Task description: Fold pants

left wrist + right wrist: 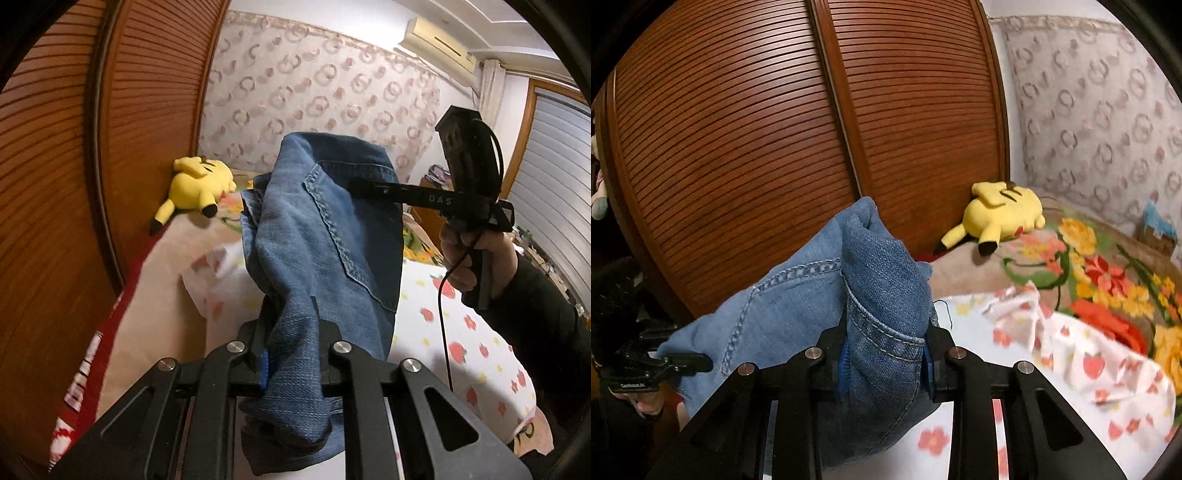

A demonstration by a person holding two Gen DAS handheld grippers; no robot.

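Observation:
Blue denim pants hang in the air above the bed, stretched between both grippers. My left gripper is shut on a bunched edge of the denim close to the lens. My right gripper comes in from the right in a person's hand and is shut on the far upper edge of the pants. In the right wrist view the right gripper clamps a thick fold of the pants, and the left gripper pinches the denim at the far left.
A bed with a white strawberry-print sheet lies below. A yellow plush toy rests by the brown louvred wardrobe doors. A floral blanket covers the bed's far end. A cable dangles from the right gripper.

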